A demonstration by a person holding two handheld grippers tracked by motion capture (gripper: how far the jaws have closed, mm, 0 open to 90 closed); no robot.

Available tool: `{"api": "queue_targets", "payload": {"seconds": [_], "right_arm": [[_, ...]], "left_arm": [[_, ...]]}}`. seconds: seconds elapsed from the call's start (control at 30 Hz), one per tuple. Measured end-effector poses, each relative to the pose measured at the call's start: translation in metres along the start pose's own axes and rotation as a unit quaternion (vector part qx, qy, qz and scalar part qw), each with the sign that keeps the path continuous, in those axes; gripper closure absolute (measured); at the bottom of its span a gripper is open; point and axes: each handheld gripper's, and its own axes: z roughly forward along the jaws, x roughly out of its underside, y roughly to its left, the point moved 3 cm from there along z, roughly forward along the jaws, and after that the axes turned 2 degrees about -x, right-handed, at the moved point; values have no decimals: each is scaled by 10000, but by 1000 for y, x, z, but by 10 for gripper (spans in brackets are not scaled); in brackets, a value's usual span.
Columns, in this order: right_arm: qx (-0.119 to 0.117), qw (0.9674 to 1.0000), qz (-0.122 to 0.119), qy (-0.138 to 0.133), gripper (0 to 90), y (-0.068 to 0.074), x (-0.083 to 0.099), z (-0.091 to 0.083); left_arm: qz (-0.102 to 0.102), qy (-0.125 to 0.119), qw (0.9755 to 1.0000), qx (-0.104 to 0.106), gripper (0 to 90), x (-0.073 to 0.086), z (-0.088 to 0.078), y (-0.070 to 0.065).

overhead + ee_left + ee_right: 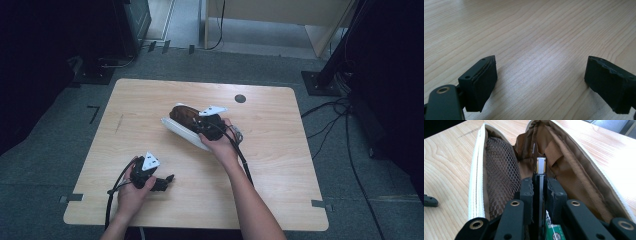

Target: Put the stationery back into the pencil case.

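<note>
While my right gripper (539, 192) is clamped on a thin flat thing with a metal end (541, 166), a green label showing at its base, it pokes into the open mouth of the pouch (499, 167) lying mid-table (270, 150). My left gripper (541, 82) rests apart near the front edge, jaws wide with nothing between them. I judge the pouch soft and light, likely to slide or sag if pushed, so I would pinch its stiffer white zipper rim (475, 185) to steady it; the flat thing seems rigid and smooth, prone to slipping.
</note>
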Motion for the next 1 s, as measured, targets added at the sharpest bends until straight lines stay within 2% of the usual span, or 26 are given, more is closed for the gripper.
{"api": "queue_targets", "payload": {"seconds": [0.13,0.23,0.43,0.53,0.67,0.83,1.0], "right_arm": [[13,10000,69,55,769,0,-2,3],[-30,9999,33,158,768,1,-5,7],[26,9985,7,552,772,-2,-5,19],[22,9982,142,582,770,-2,-6,19],[56,9985,168,522,744,-3,-7,16],[-18,9989,51,471,764,-3,-5,10],[6,9998,18,191,776,-2,-6,-1]], "left_arm": [[10,8,10000,2,113,0,0,0],[11,3,10000,3,114,0,0,0],[16,2,10000,-2,114,0,0,0],[15,1,10000,-2,114,0,0,0],[20,9,10000,4,114,0,0,0],[7,2,10000,14,114,-1,0,0],[15,4,10000,14,115,-1,0,0]]}}
